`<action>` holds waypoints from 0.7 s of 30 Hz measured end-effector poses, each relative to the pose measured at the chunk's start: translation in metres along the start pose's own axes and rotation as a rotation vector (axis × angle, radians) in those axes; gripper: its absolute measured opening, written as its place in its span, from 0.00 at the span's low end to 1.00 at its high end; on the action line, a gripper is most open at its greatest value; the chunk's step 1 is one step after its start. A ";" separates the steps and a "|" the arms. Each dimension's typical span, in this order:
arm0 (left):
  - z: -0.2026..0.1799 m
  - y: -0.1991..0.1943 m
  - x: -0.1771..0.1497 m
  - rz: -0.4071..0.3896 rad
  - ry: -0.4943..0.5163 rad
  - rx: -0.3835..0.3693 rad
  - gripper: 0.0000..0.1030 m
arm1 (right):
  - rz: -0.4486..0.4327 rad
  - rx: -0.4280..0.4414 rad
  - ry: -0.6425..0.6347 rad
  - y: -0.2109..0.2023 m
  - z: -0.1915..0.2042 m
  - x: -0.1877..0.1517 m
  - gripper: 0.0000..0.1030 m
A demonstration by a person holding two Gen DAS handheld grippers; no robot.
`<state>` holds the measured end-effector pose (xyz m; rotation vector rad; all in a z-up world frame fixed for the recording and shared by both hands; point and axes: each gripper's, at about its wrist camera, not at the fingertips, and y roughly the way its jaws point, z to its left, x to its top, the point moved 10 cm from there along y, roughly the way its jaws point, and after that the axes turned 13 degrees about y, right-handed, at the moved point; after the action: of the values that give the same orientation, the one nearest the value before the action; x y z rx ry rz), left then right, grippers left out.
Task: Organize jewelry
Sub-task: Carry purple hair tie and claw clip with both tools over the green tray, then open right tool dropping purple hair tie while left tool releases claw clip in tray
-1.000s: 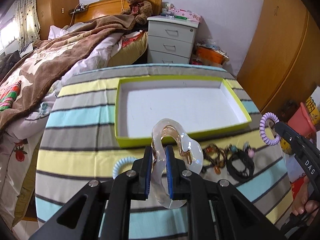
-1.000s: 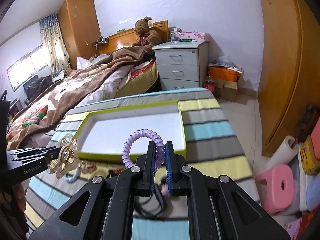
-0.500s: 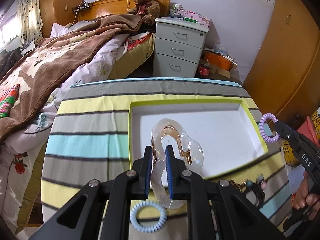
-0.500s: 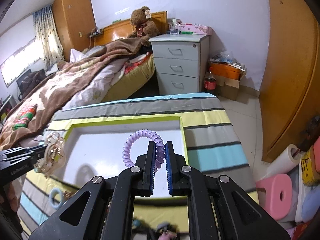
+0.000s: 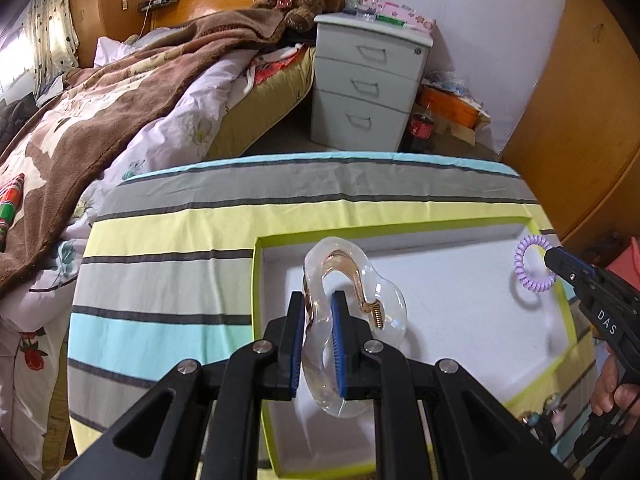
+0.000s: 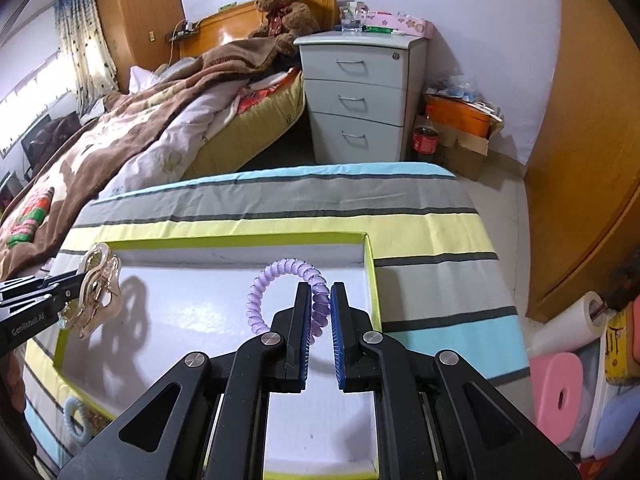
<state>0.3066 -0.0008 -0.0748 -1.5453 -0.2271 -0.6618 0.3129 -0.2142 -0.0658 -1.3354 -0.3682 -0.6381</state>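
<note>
Left wrist view shows our left tongs (image 5: 316,334) pinching the clear hair claw (image 5: 352,320) above the white tray (image 5: 460,296), we judge so it can drop inside. Our right tongs (image 6: 320,332), narrowly parted, nip the purple coil hair tie (image 6: 276,284) over the tray's right side, likely for the same reason.

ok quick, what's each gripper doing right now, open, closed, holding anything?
Left gripper: closed on the clear hair claw clip, above the tray.
Right gripper: closed on the purple spiral hair tie, also above the tray.
</note>
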 end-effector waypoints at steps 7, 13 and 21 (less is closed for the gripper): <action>0.004 0.019 0.002 0.022 -0.004 0.014 0.13 | 0.029 -0.017 -0.020 0.018 0.000 0.002 0.10; 0.006 0.024 0.007 0.022 -0.007 0.020 0.13 | 0.051 -0.026 -0.030 0.026 -0.001 0.001 0.10; 0.007 0.030 0.003 0.040 -0.011 0.017 0.14 | 0.064 -0.047 -0.038 0.035 -0.005 -0.003 0.10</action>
<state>0.3265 0.0016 -0.0985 -1.5340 -0.2090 -0.6182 0.3316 -0.2150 -0.0955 -1.4004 -0.3411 -0.5718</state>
